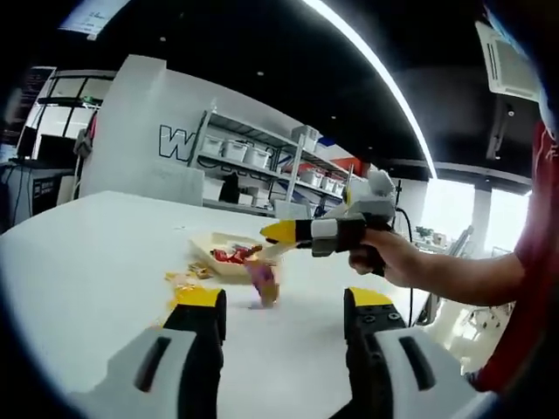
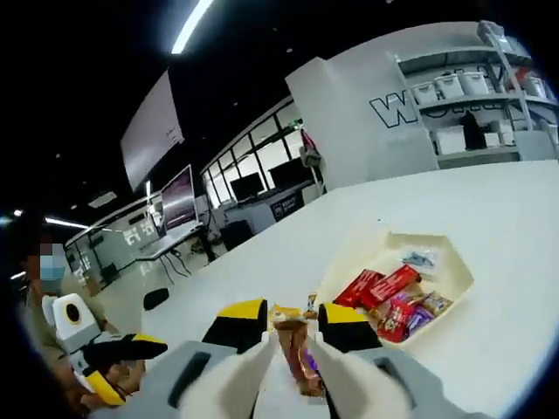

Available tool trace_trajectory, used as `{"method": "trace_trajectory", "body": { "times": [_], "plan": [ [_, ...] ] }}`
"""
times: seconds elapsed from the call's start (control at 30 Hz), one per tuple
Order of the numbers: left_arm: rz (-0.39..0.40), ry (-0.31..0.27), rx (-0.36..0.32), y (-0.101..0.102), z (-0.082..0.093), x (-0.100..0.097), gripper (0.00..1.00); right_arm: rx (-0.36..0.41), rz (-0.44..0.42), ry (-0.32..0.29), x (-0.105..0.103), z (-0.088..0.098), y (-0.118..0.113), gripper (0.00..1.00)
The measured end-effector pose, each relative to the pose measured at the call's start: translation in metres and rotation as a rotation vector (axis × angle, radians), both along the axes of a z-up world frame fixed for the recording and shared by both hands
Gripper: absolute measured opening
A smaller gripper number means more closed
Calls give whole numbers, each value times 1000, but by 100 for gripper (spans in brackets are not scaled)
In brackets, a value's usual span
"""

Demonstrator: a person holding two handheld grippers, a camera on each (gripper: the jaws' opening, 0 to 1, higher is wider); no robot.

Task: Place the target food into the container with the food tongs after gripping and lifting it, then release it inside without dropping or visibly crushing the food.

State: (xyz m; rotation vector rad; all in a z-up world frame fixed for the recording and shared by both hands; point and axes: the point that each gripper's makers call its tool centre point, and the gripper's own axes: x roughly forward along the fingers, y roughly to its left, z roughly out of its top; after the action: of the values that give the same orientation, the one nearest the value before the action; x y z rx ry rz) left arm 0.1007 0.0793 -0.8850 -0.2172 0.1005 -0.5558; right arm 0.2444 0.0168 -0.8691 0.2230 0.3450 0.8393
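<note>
- Shelves of bins line the far wall behind your white table (image 1: pixel 96 262).
- Your right gripper (image 2: pixel 293 325) holds tongs (image 2: pixel 293 371) whose tips pinch a wrapped snack (image 2: pixel 295 353) — it hangs above the table, just short of the tray (image 2: pixel 458 284) of snacks.
- Your left gripper (image 1: pixel 284 310) hangs apart, jaws wide — nothing between them.

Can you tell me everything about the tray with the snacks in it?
The tray is a pale cream, shallow dish with low slanted walls and angled corners; it looks like thin plastic or card. It sits flat on the white table. Inside lie wrapped snacks: a few red packets, a purple one and a clear bluish one. In the left gripper view the tray lies beyond the right gripper, whose tongs hold a wrapped snack just short of it. No gripper touches the tray.
</note>
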Motion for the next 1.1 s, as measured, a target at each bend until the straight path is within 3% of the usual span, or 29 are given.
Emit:
{"method": "trace_trajectory", "body": {
  "times": [0.2,0.27,0.33,0.4,0.5,0.53,0.57,0.6,0.63,0.73,0.97,1.03,1.1],
  "plan": [
    [1,-6,11,1,3,1,53,-35,-1,-33,11,3,1,18],
    [2,-5,6,1,3,0,53,-47,11,-24,9,-4,5,19],
    [5,-4,8,2,2,0,53,-135,51,-80,9,-18,11,20],
    [4,-1,10,1,2,0,52,-176,100,-42,3,-34,19,21],
    [-3,-3,31,-1,1,-2,52,-255,82,-158,14,-39,19,22],
    [-1,-4,33,0,1,-2,52,-266,89,-165,15,-43,20,23],
    [0,-4,33,1,1,-2,52,-266,97,-146,15,-47,21,23],
    [-1,-2,29,1,1,-2,51,-260,134,-80,8,-57,25,23],
    [1,1,29,2,1,-2,52,-260,141,-81,8,-61,26,24],
    [9,3,35,4,0,-1,52,-310,134,-178,12,-63,25,24],
    [15,8,42,7,-1,-3,52,-348,144,-230,18,-66,32,25],
    [21,12,41,10,-2,-3,52,-403,161,-288,19,-67,34,24],
    [25,12,41,11,-2,-3,52,-428,168,-305,16,-69,36,23]
  ]
}}
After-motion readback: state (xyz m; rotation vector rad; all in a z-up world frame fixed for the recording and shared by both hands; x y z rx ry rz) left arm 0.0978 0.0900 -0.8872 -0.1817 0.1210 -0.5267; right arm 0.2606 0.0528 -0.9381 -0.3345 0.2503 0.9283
